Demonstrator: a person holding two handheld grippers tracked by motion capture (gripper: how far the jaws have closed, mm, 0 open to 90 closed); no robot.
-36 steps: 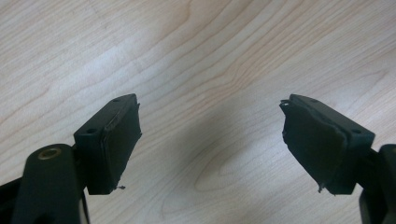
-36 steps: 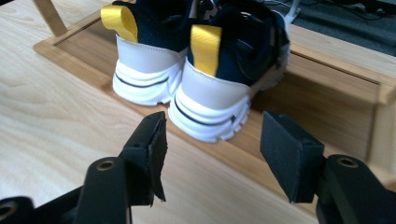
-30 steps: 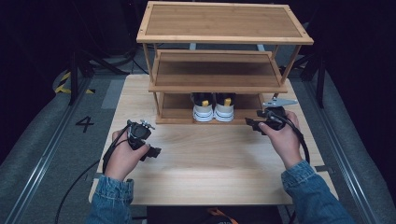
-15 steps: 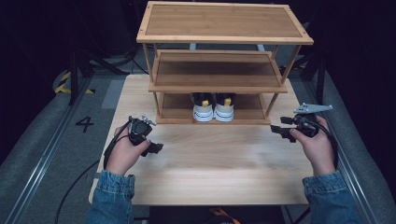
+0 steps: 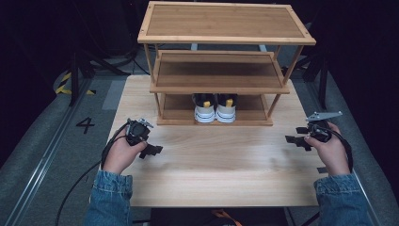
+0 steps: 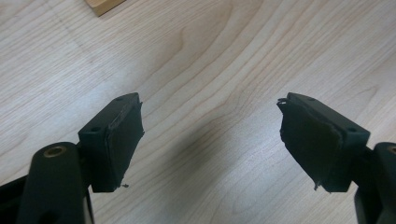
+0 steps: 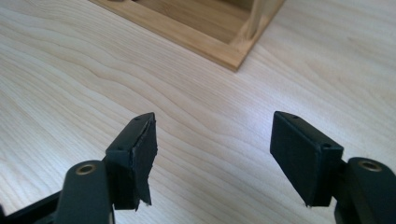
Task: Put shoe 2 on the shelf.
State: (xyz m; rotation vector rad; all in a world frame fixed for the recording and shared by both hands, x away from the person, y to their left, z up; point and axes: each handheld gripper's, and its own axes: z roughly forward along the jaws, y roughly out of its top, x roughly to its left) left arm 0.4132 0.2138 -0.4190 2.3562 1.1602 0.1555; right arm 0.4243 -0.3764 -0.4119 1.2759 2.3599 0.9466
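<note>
Grippers idle either side of the rack [image 5: 226, 89], left gripper [image 5: 153, 149] and right gripper [image 5: 294, 140] both spread, empty; likely target sneakers [image 5: 215, 108], approach low.

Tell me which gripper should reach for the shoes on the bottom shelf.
Left, probably. The left gripper sits nearer the shoes; the right gripper is out at the table's edge. Both are open and empty.

Blue denim sleeves [image 5: 109, 193]; each black hand-held gripper [image 5: 151, 149] trails a black cable [image 5: 80, 181].
</note>
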